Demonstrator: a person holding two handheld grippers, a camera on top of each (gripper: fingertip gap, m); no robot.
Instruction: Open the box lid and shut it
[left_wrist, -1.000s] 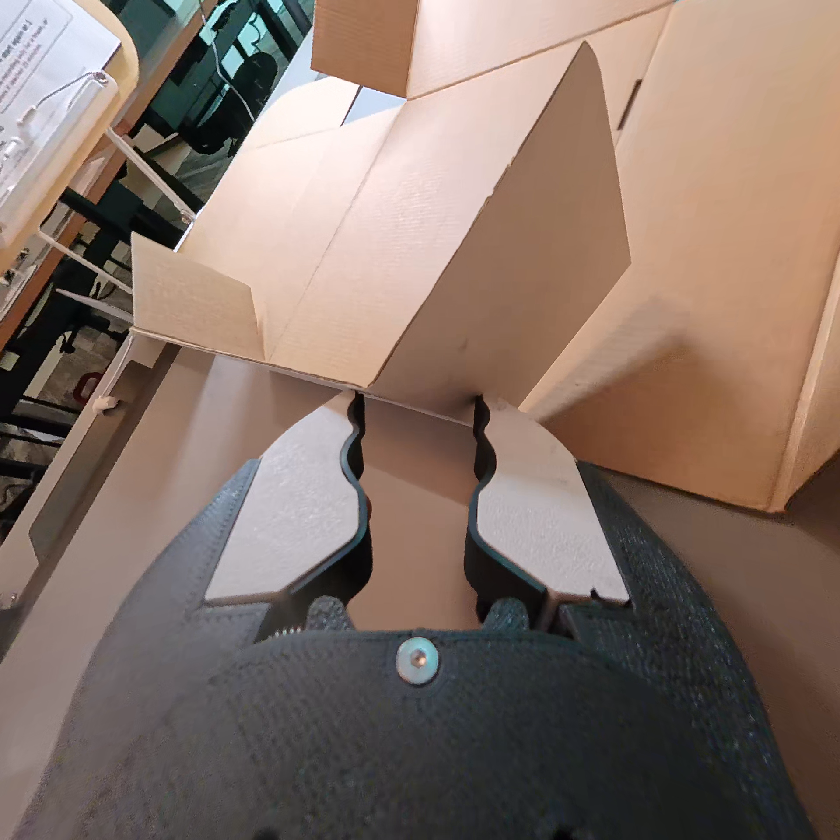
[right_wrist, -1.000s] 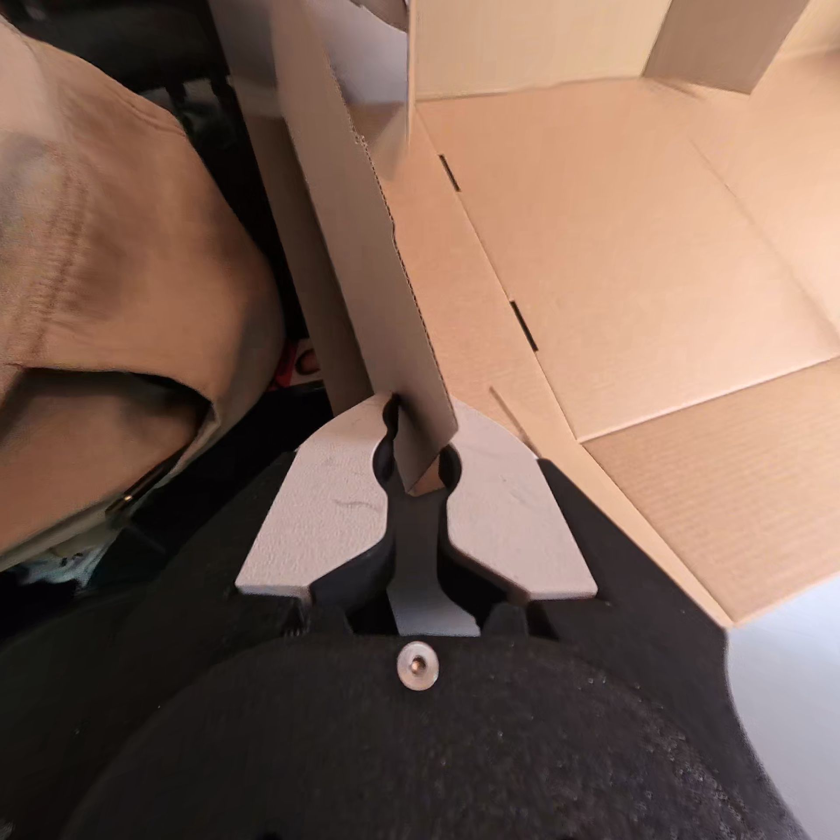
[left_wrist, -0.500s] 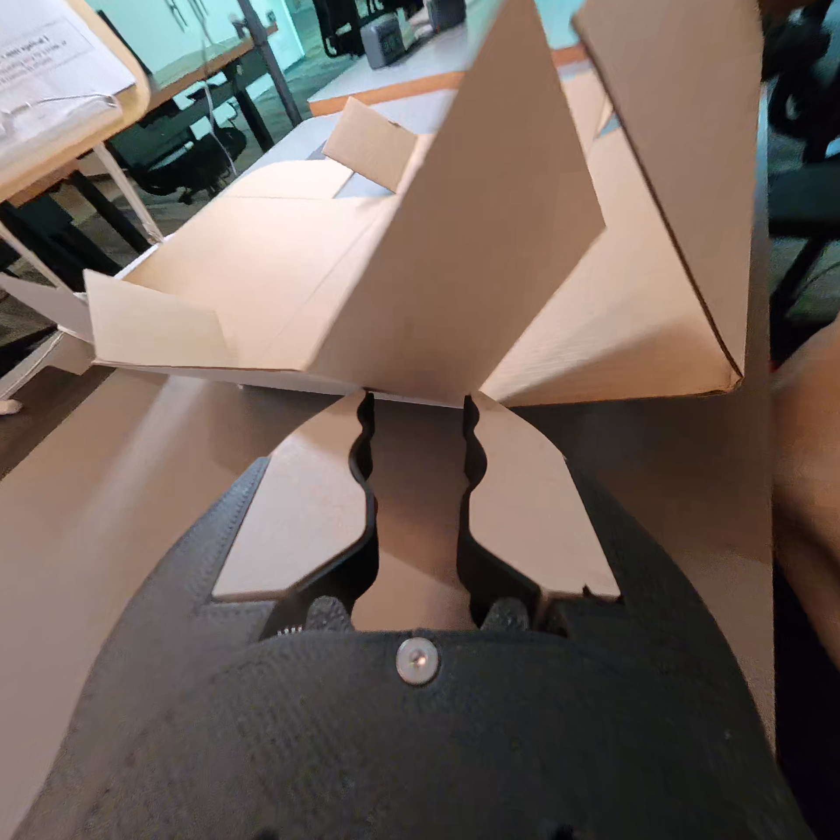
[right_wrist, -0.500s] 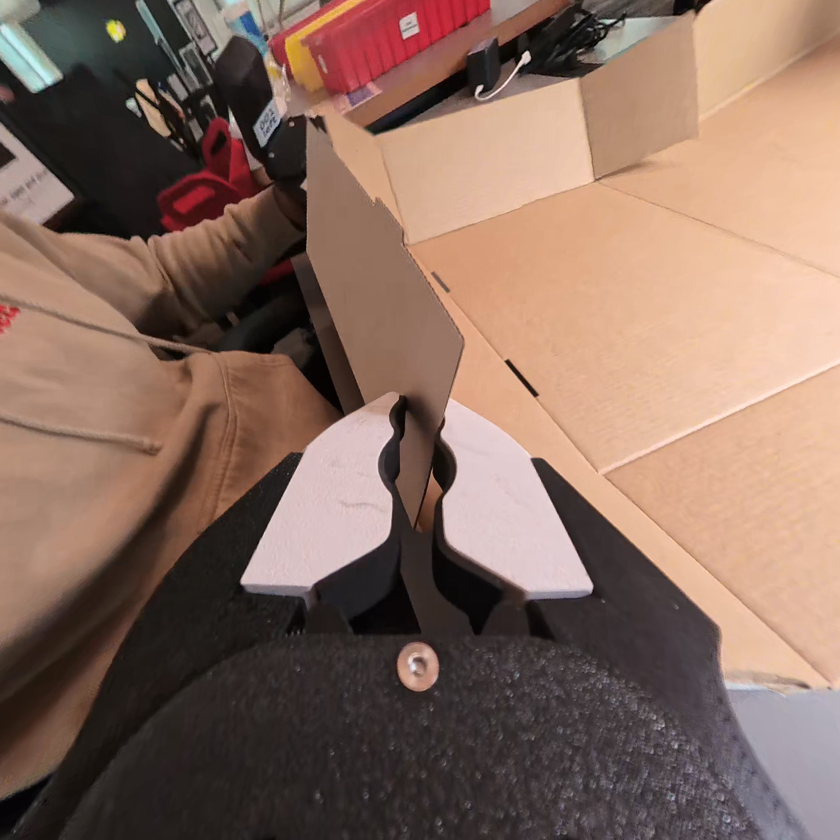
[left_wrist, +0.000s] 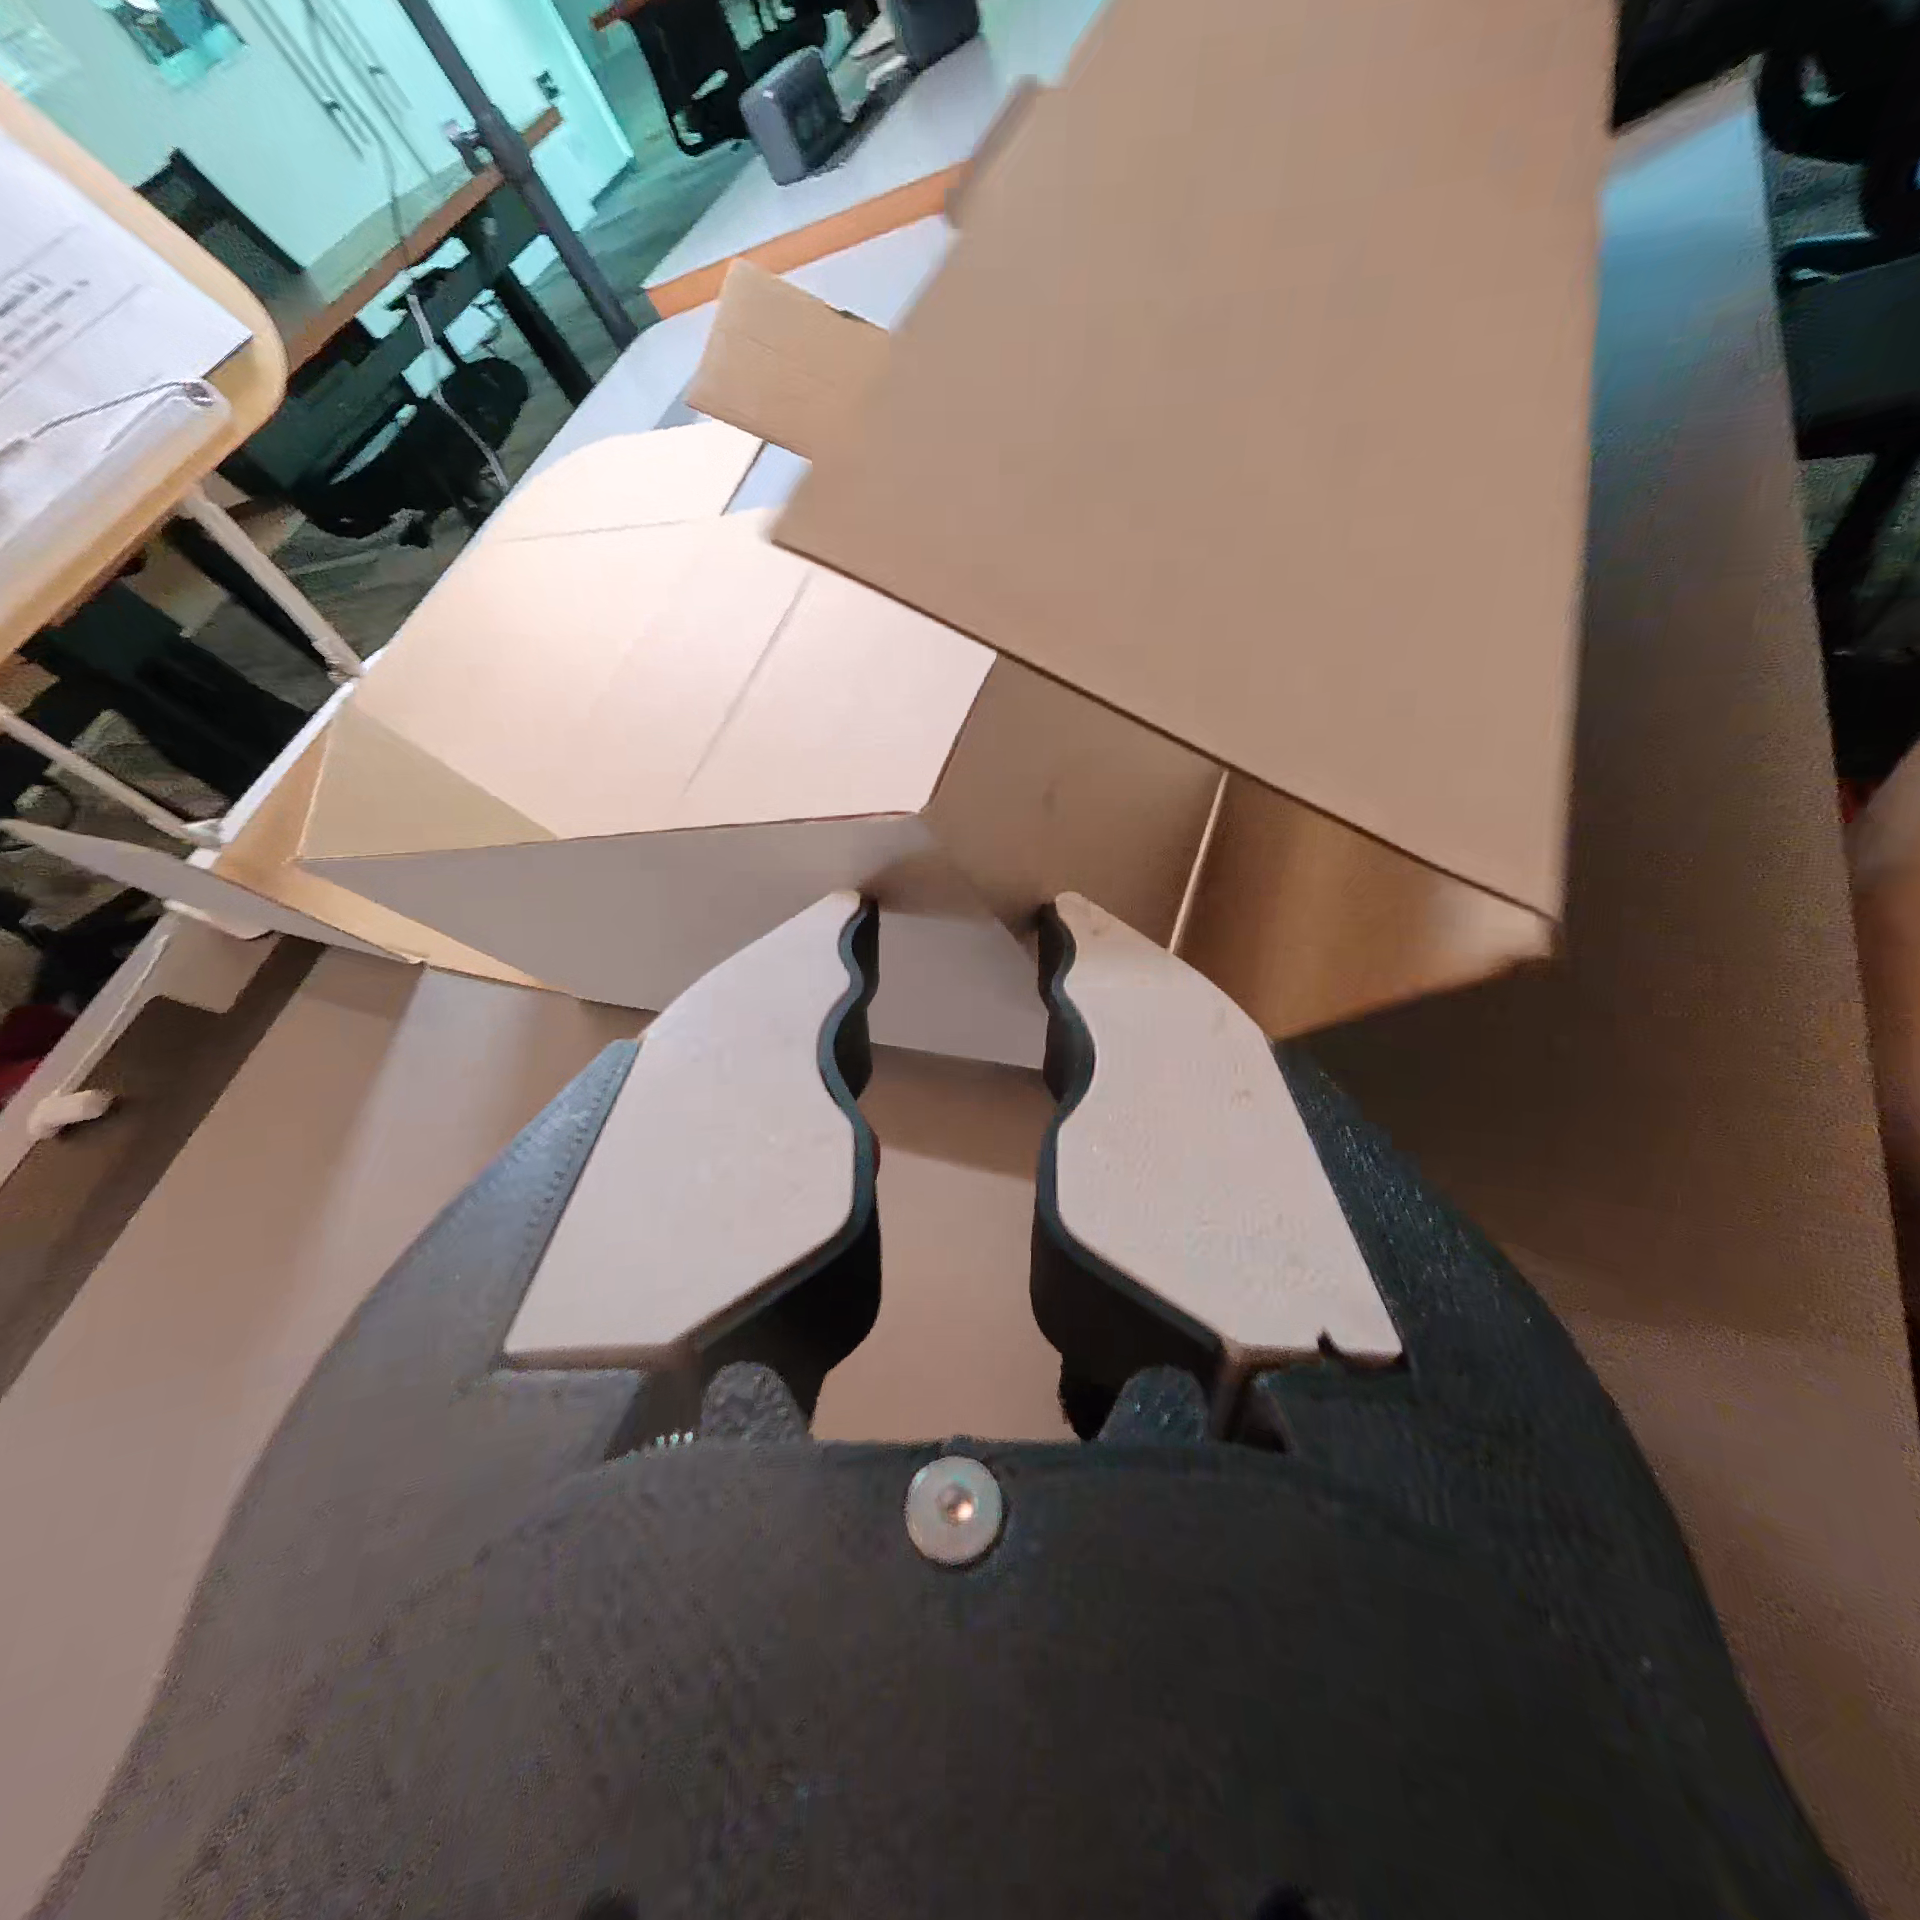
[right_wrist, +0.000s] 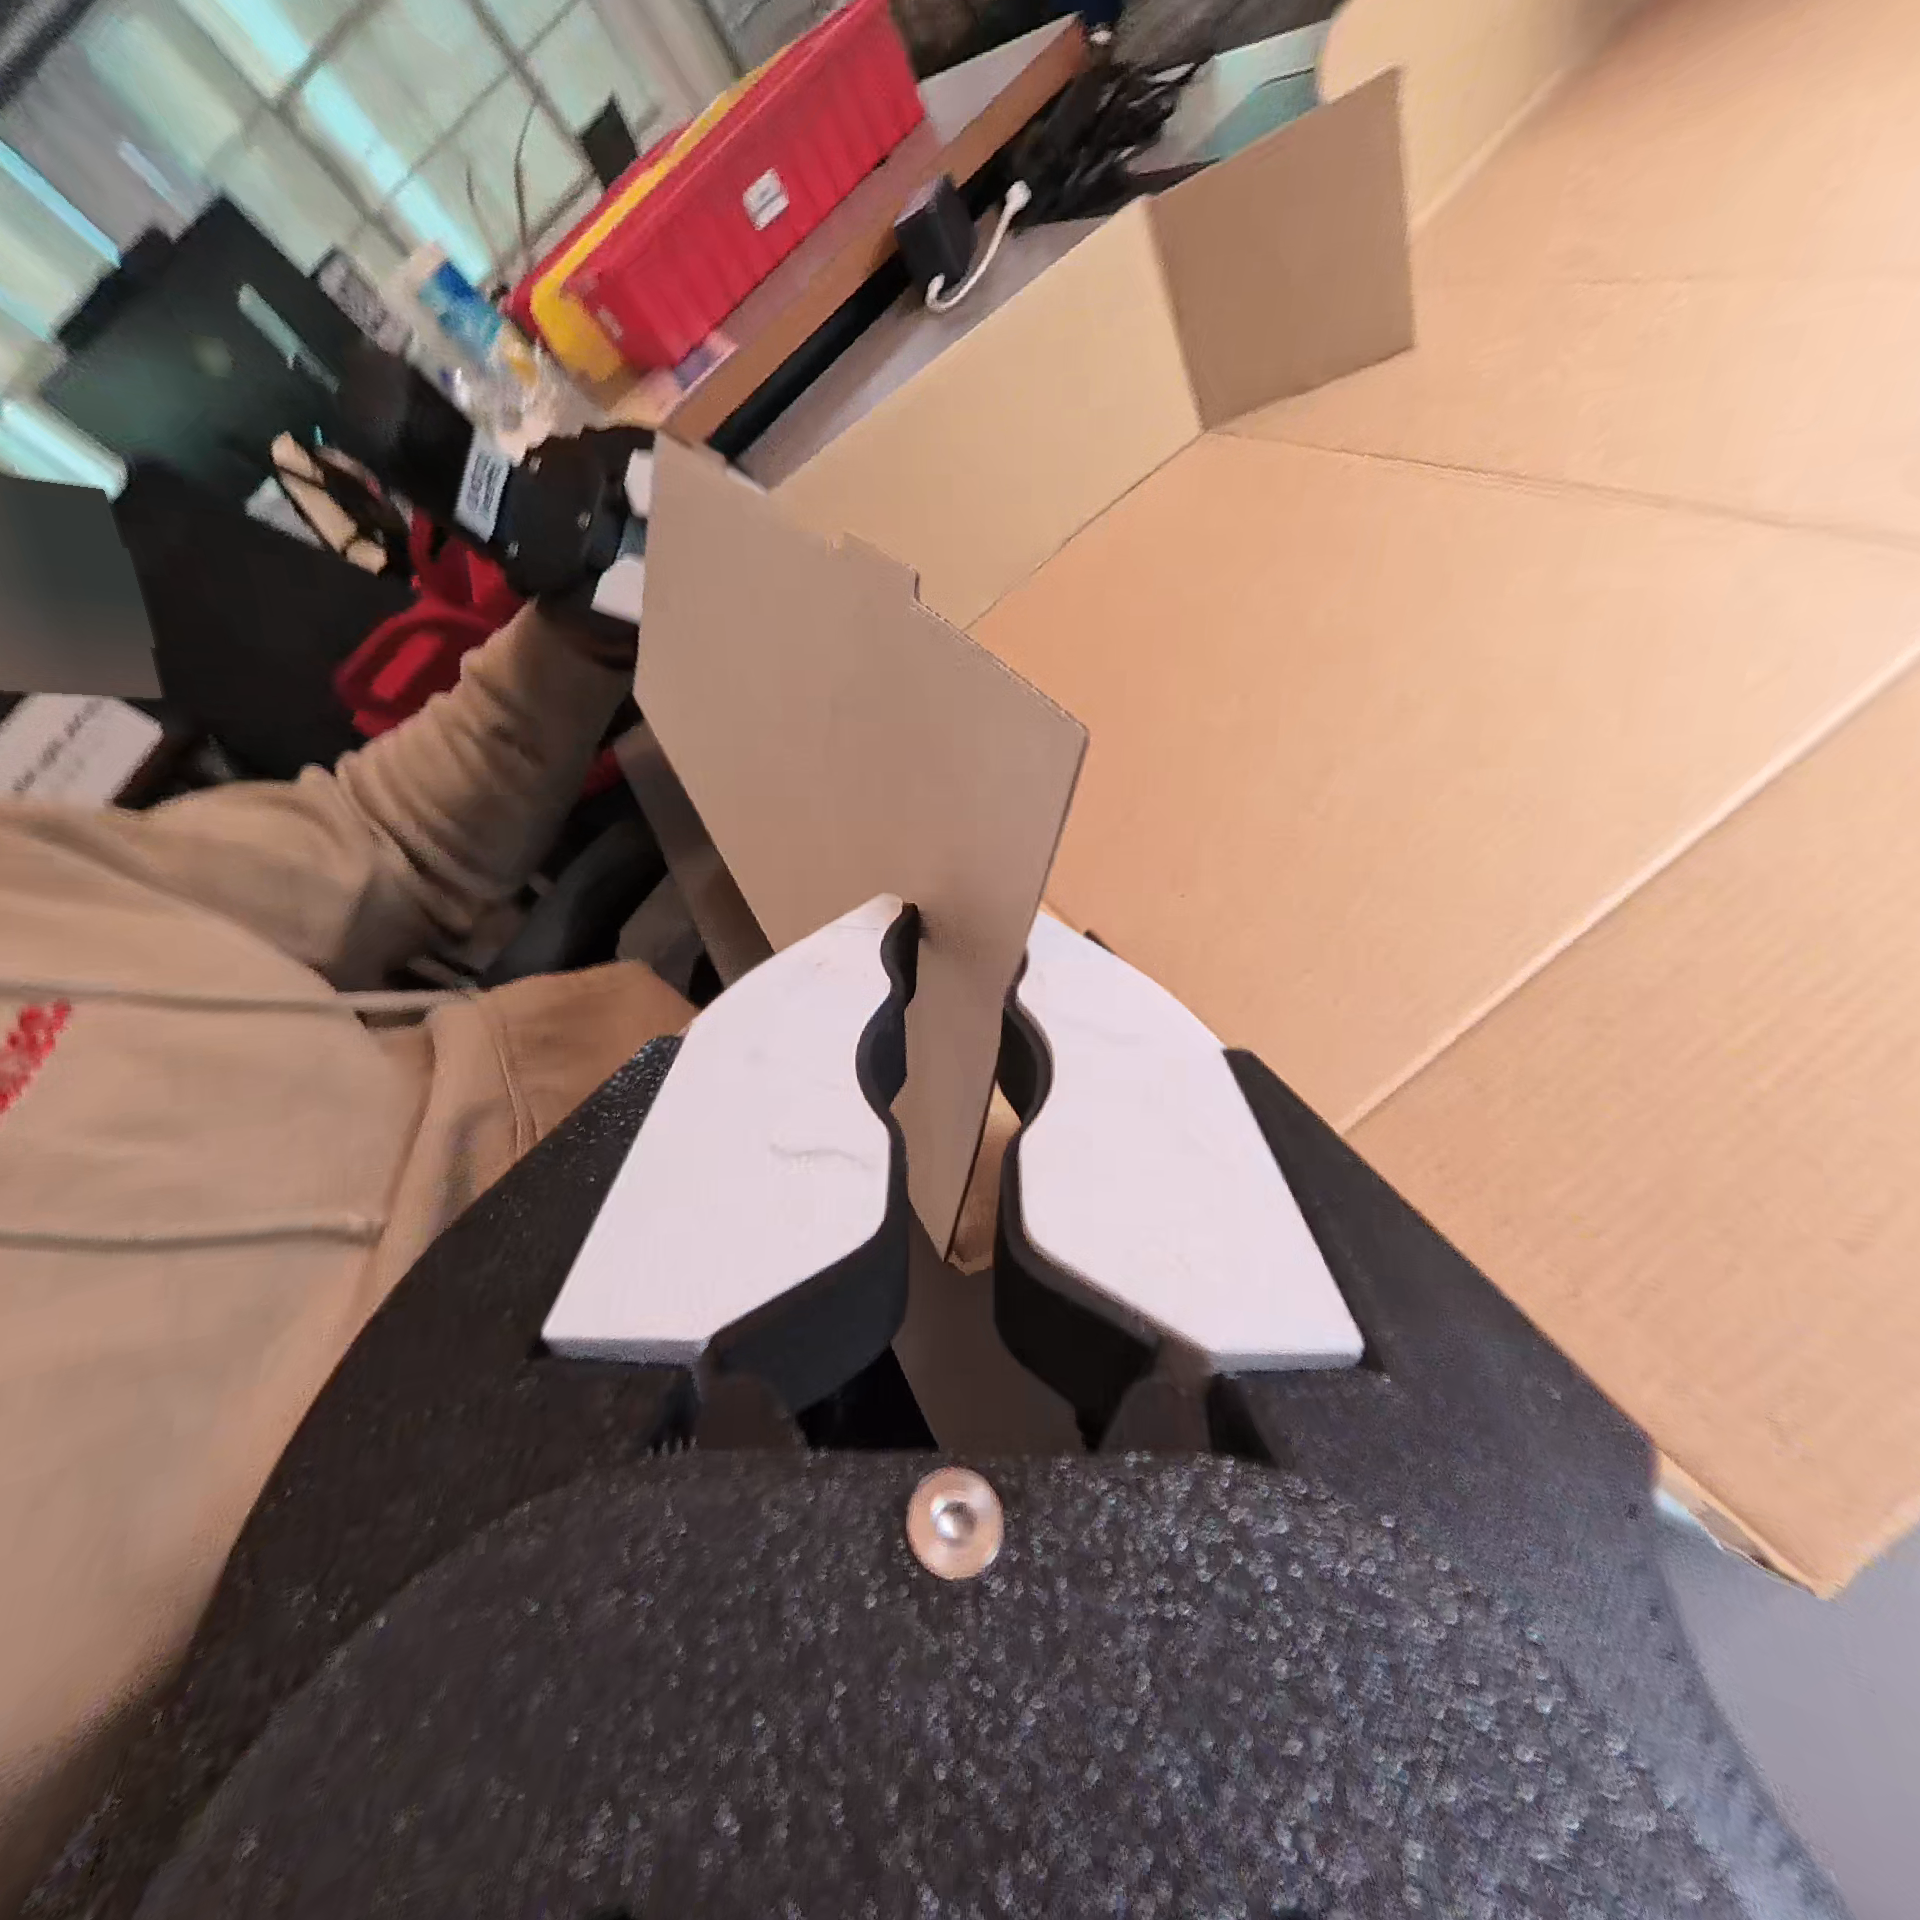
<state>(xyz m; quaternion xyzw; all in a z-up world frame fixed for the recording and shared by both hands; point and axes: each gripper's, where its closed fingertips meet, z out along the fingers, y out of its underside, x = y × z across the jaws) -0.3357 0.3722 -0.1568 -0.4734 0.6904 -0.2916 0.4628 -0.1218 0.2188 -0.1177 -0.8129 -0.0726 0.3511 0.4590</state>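
A flat brown cardboard box (left_wrist: 665, 665) lies on the brown table (left_wrist: 208, 1299). Its big lid panel (left_wrist: 1247, 416) hangs tilted above it at the upper right. My left gripper (left_wrist: 956, 920) is open, the jaws partly apart, with its tips against the box's near corner, where a blurred bit of card sits between them. My right gripper (right_wrist: 964, 925) is shut on the lid's thin edge flap (right_wrist: 852, 748), which stands on edge between the jaws. The box's wide inner panels (right_wrist: 1455, 779) spread to the right. The left gripper (right_wrist: 561, 520) shows small at the flap's far end.
A person's tan sleeve (right_wrist: 208, 1039) fills the left of the right wrist view. Red and yellow bins (right_wrist: 748, 208) and cables lie on a desk behind. A light wooden desk with papers (left_wrist: 94, 343) and chairs stand at the left of the left wrist view.
The lid has swung from near upright to slanting over the box. My left jaws have narrowed. My right gripper has risen with the flap still in it.
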